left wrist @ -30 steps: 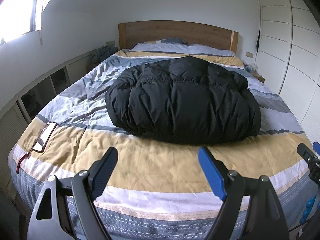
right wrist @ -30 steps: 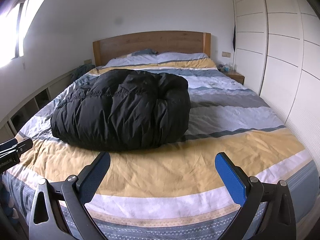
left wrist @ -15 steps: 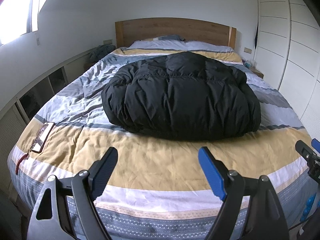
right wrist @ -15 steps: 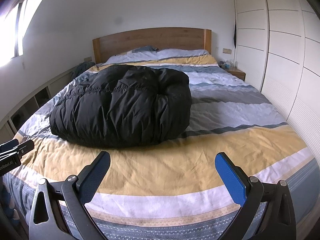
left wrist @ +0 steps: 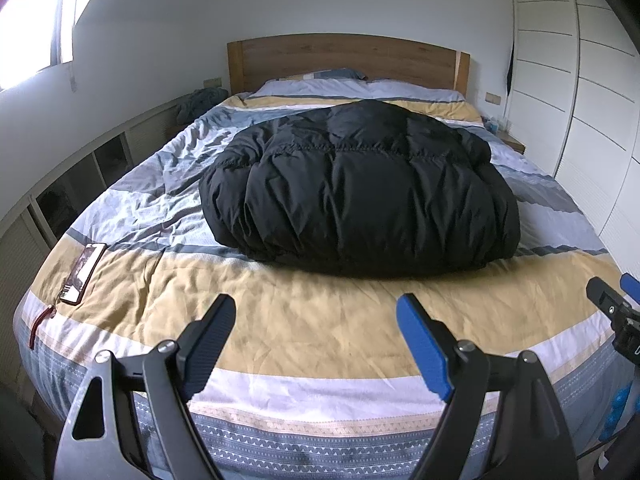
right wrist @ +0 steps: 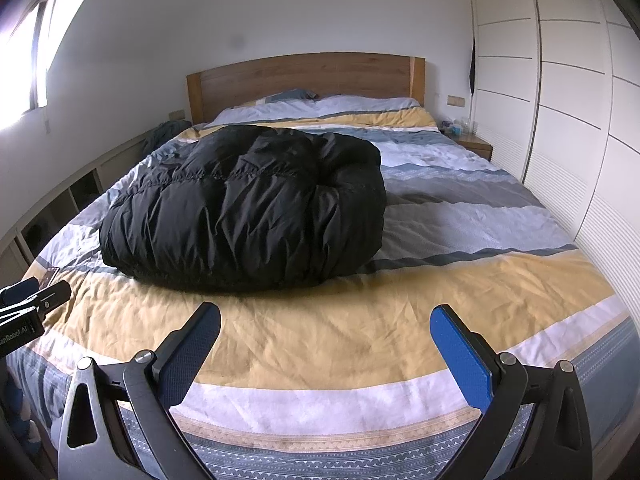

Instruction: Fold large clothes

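Observation:
A black puffy down coat [left wrist: 360,196] lies bundled in a thick folded heap on the striped bed [left wrist: 304,320]; the right wrist view shows it left of centre [right wrist: 248,216]. My left gripper [left wrist: 316,312] hovers over the foot of the bed, short of the coat, open with nothing between its fingers. My right gripper [right wrist: 326,320] hangs likewise over the yellow stripe, open and empty, to the right of the coat's near edge. Each gripper's tip shows at the edge of the other's view.
A phone [left wrist: 84,272] lies on the bed's front left corner beside a red zip pull. Low shelving [left wrist: 80,184] runs along the left wall. White wardrobe doors [right wrist: 560,140] line the right side, with a small bedside table [right wrist: 472,146] by the wooden headboard [left wrist: 344,60].
The views have shifted very slightly, so the coat sits a touch lower and larger in frame. Both grippers remain open, and the coat has not moved.

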`<state>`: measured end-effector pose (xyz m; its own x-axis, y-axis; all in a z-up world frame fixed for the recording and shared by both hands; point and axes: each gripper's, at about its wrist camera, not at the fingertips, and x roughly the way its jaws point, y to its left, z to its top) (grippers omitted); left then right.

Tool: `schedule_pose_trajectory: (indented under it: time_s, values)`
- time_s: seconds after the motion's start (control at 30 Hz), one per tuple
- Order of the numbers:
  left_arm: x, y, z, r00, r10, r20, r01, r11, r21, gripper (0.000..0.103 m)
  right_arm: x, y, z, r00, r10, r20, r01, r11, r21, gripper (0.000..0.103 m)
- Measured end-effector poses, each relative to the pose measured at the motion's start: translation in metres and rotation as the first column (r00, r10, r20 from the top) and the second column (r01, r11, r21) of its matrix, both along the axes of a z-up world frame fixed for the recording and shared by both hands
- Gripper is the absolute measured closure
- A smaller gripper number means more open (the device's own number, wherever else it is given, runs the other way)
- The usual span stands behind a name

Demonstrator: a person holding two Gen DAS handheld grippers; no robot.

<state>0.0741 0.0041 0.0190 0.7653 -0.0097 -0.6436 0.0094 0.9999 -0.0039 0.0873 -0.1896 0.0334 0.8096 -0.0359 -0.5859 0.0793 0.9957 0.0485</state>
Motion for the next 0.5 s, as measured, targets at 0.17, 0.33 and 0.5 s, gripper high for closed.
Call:
schedule_pose_trajectory:
  time_s: [0.17,0.33,0.5]
  values:
    - [0.0,0.002,-0.003,1.0,-0.006,-0.008,0.006,1.0,-0.005,0.021,0.001,0.003,-0.001,1.0,0.007,-0.004,-0.007,1.0,-0.003,0.001]
    - [0.002,0.008,-0.004,1.0,-0.003,-0.016,0.003,1.0,-0.014,0.021,0.002,0.005,-0.002,1.0,0.009,-0.007,-0.009,1.0,-0.007,0.001]
    - [0.002,0.013,-0.005,1.0,0.002,-0.021,-0.002,1.0,-0.021,0.021,0.003,0.004,-0.002,1.0,0.008,-0.008,-0.008,1.0,-0.008,0.001]
